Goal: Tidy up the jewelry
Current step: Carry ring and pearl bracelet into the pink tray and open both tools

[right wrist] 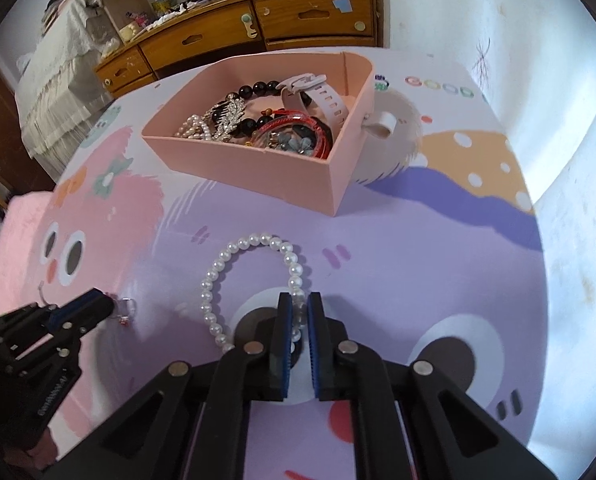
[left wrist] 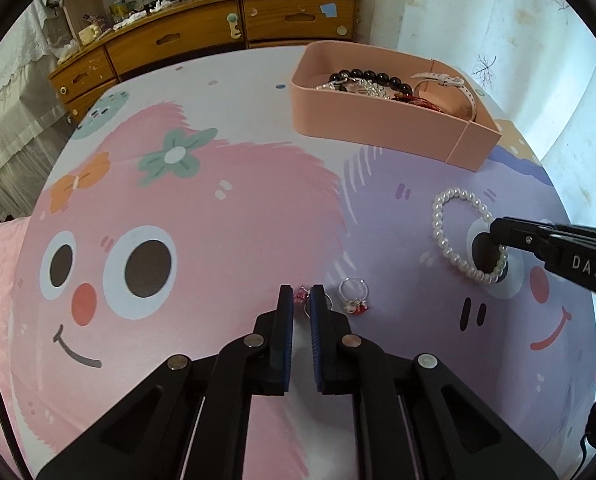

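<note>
A pink box [left wrist: 377,120] stands at the far right of the table and holds bracelets and a watch; it also shows in the right wrist view [right wrist: 258,168]. A white pearl bracelet [left wrist: 441,240] lies on the purple part of the mat. My right gripper [right wrist: 298,300] is shut on the pearl bracelet [right wrist: 254,240], its near side between the fingers. My left gripper [left wrist: 301,292] is shut on a small pink-stoned ring [left wrist: 300,294]. A second ring [left wrist: 353,296] with red charms lies just to its right.
The table wears a cartoon mat [left wrist: 218,220] with pink and purple faces. A wooden drawer cabinet [left wrist: 226,32] stands behind the table. A white wall [left wrist: 517,40] is at the right. A lace-covered bed [left wrist: 10,100] is at the left.
</note>
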Available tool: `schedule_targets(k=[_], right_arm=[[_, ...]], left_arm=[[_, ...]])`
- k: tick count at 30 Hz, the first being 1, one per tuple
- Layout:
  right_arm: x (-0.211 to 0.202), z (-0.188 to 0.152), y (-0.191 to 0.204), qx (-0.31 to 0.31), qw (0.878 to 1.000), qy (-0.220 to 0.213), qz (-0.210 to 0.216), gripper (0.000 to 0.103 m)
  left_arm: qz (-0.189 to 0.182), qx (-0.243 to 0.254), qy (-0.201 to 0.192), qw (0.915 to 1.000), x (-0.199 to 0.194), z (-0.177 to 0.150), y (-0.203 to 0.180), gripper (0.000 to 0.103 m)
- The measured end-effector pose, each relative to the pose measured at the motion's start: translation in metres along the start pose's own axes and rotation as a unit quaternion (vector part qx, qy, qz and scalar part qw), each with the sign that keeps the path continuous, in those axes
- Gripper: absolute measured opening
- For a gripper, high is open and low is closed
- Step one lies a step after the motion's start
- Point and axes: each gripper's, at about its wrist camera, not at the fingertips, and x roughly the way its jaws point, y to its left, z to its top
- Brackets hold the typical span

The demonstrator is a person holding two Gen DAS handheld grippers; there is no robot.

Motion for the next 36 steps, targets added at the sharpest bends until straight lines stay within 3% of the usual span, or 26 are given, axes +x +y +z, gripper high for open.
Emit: schedule_targets(k=[6,14,22,36], right_arm=[[-0.002,0.002,-0.003,0.082,0.995,0.025,0.048,0.007],[-0.019,0.018,0.011,0.091,0.992,0.022,0.081,0.007],[-0.049,0.049,0.025,0.069,0.991,-0.028,0.109,0.007],[-0.095,0.106,0.034,0.014,0.982,-0.162,0.092,0.007]], left_arm=[[0.003,-0.005,-0.01,0.9999,-0.015,0.0,0.007,0.006],[0.007,0.01,-0.034,0.9993,-0.039,0.016,0.01,0.006],[0.015,0.015,-0.071,0.9972,-0.064,0.052,0.006,0.006],[0.005,-0.005,-0.145,0.9894,-0.065,0.112,0.005,0.006]])
